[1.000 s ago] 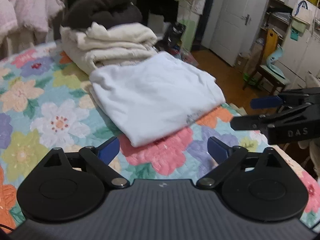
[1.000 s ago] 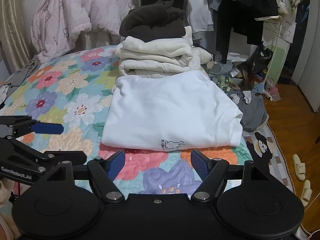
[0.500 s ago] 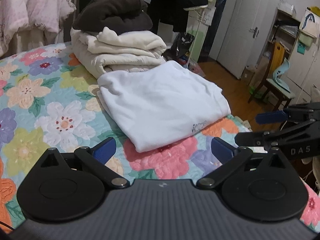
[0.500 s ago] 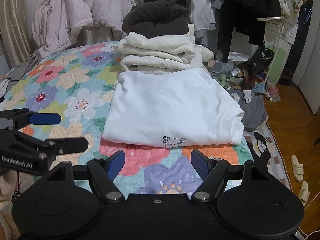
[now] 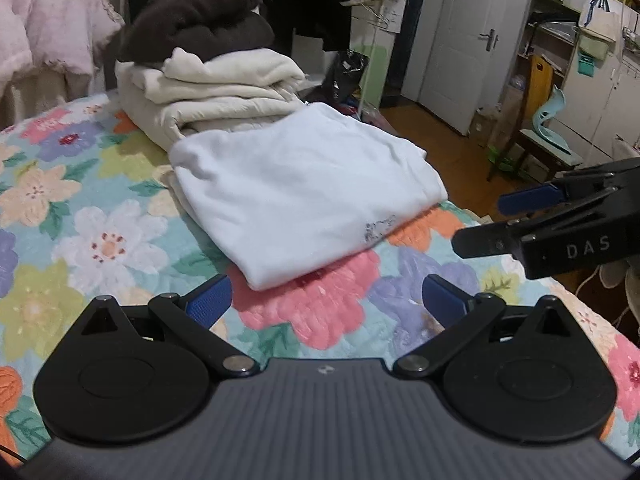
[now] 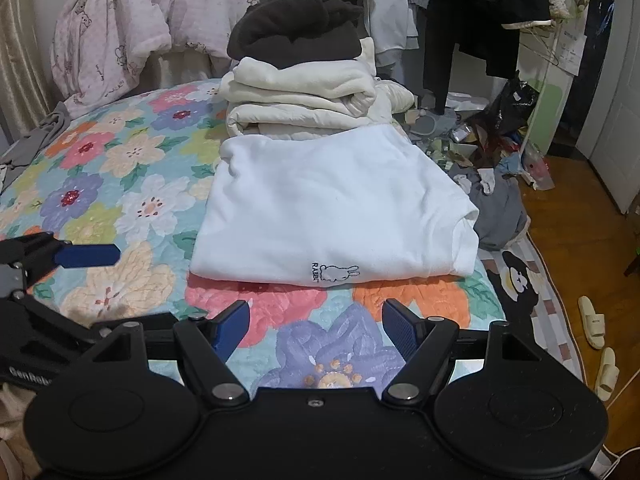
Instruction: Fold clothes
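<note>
Lying flat on the floral quilt (image 6: pixel 120 184), the white sweatshirt (image 6: pixel 332 208) is folded into a rough rectangle, its small rabbit print (image 6: pixel 335 273) at the near edge. Far edge touches, maybe tucks slightly under, the stack of cream garments (image 6: pixel 304 100); a dark brown fleece (image 6: pixel 294 34) sits on top of that stack.

Left gripper (image 5: pixel 326 298): jaws spread wide, nothing between them, blue pads over the quilt just short of the sweatshirt's near corner. Right gripper (image 6: pixel 316 330): also spread, empty, pads short of the near hem, roughly in line with the rabbit print. Each gripper shows in the other's view, out to the side: the right one (image 5: pixel 516 220) off the bed's edge, the left one (image 6: pixel 86 256) over the quilt.

Containers: a black plastic bag (image 6: pixel 506 108) on the floor past the bed, contents not readable. Shelf unit (image 5: pixel 568 60) by the door (image 5: pixel 460 40) holds bags and boxes; too small to tell more.

Edges and room:
- Sweatshirt's right side lies close to the bed's right edge; grey clothing (image 6: pixel 502 212) is heaped on the floor below it.
- Open quilt to the left of the sweatshirt and in the strip between hem and grippers.
- Pink bedding (image 6: pixel 132 28) hangs behind the bed's far side.
- Slippers (image 6: pixel 596 340) on the wooden floor at right.
</note>
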A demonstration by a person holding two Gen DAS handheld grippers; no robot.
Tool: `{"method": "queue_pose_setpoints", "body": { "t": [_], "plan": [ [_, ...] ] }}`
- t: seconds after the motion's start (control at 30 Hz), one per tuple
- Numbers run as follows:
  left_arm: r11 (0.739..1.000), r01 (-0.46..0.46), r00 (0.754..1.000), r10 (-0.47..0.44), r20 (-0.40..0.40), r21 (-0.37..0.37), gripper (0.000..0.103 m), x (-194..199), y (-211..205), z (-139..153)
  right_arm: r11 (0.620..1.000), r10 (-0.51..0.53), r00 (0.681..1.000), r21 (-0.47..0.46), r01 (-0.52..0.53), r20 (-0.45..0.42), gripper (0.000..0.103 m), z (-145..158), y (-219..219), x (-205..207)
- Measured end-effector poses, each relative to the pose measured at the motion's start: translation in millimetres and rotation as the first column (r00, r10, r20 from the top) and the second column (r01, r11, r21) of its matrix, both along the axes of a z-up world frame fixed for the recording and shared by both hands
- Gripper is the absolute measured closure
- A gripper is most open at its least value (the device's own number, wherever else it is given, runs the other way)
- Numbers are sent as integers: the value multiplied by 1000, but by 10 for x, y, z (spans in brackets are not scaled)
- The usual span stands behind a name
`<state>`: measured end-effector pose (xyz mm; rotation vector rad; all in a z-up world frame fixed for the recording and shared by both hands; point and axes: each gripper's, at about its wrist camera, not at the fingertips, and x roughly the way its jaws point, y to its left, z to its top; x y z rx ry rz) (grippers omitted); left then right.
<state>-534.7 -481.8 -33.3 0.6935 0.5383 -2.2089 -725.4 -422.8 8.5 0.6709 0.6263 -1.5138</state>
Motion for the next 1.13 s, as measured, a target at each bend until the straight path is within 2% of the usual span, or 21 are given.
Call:
{"method": "queue_pose_setpoints", "body": {
  "t": [0.53, 0.73, 1.13],
  "plan": [
    [1000, -21, 1000, 21, 1, -2, 0, 34, 36, -15, 1000, -7, 1000, 23, 7, 19, 25, -89, 24, 13],
    [1000, 12, 1000, -12, -8, -8, 0, 26, 65, -7, 999, -18, 1000, 43, 17, 24, 25, -155, 33, 3],
    [1000, 23, 1000, -23, 12, 5, 0, -8, 54, -41, 998, -16, 999, 57, 14, 29, 25, -198, 22, 20]
  ]
}}
